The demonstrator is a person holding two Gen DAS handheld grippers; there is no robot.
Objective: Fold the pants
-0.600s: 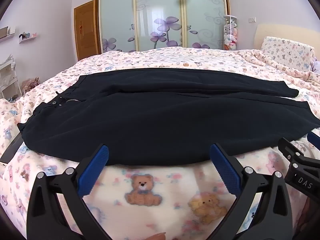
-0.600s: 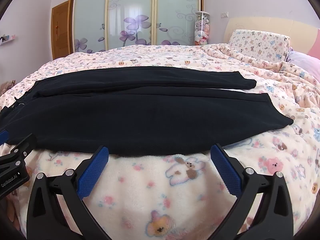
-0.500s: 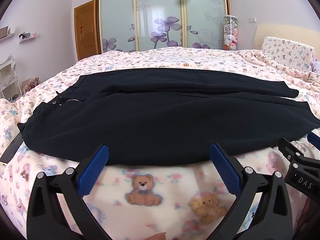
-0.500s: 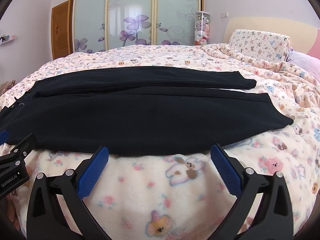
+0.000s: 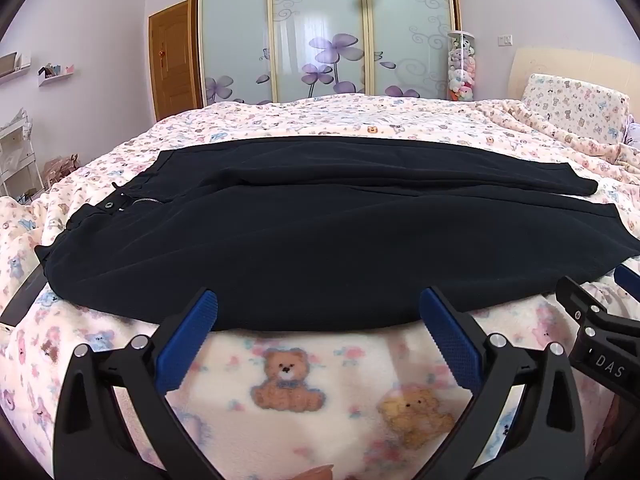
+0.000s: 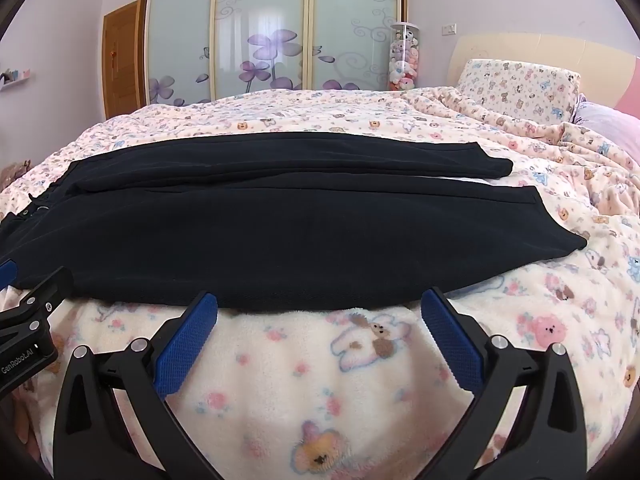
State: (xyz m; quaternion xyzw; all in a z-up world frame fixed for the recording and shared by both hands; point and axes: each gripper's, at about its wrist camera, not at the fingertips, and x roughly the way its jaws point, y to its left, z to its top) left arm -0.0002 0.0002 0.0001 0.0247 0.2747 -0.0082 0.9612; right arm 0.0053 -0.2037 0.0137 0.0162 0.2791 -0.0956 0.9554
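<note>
Across the bed [image 5: 320, 380] in front of me lie the pants [image 5: 320, 240], black, matte, of a soft finely woven cloth, spread flat with the legs running sideways. The waistband sits to the left in both views, where a metal button and a short run of zipper teeth show. The two legs lie side by side, the far one narrower in view, and both end in straight hems to the right. A shallow crease runs along the gap between them.

My left gripper [image 5: 318, 312] hovers over the near edge of the pants, jaws spread wide, with nothing between them. Its blue pads [image 5: 188, 344] are ribbed with a fine grid texture and set on black angular arms with silver rivets. The tips stand just at the cloth's near hem; whether they touch it I cannot tell.

My right gripper [image 6: 319, 312] is set the same way further along the near leg, jaws wide and holding nothing. Each gripper shows at the edge of the other's view.

The blanket [image 6: 320, 380] under the pants is a cream fleece, fluffy, printed with bears and small flowers. A pillow [image 6: 520, 84] in a matching print stands against the pale headboard. Frosted sliding doors [image 5: 320, 28] with purple flowers stand behind the bed.
</note>
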